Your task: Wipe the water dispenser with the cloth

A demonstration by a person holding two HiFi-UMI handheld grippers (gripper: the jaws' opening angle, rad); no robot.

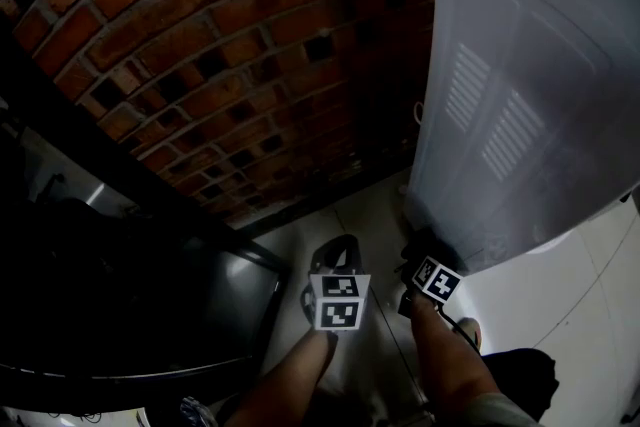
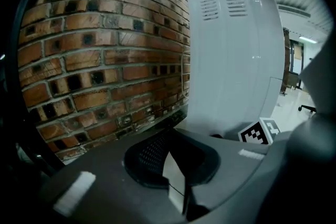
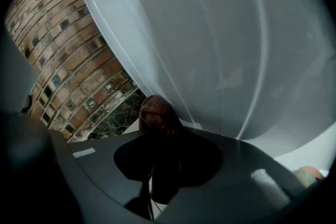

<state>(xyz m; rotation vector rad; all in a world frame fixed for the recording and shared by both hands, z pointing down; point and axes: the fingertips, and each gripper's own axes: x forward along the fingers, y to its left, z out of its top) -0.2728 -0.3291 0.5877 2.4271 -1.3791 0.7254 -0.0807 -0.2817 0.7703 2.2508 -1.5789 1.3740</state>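
Brick backdrop [image 1: 200, 65]; right hand-held gripper [image 3: 167, 165] pinches cloth [image 3: 156, 115].

A red brick wall [image 1: 200, 65] with dark square holes in many of its bricks fills the left and top of the head view. A dark skirting strip [image 1: 300, 210] runs along its foot. The floor [image 1: 570, 305] is pale, glossy tile with thin joints. At the lower left stands a black, shiny piece of furniture [image 1: 120, 315], dim and hard to make out. In the left gripper view a brighter room opens at the far right, with a ceiling strip light [image 2: 307, 39], a brown upright panel [image 2: 286, 60] and an office chair's base [image 2: 304, 108].
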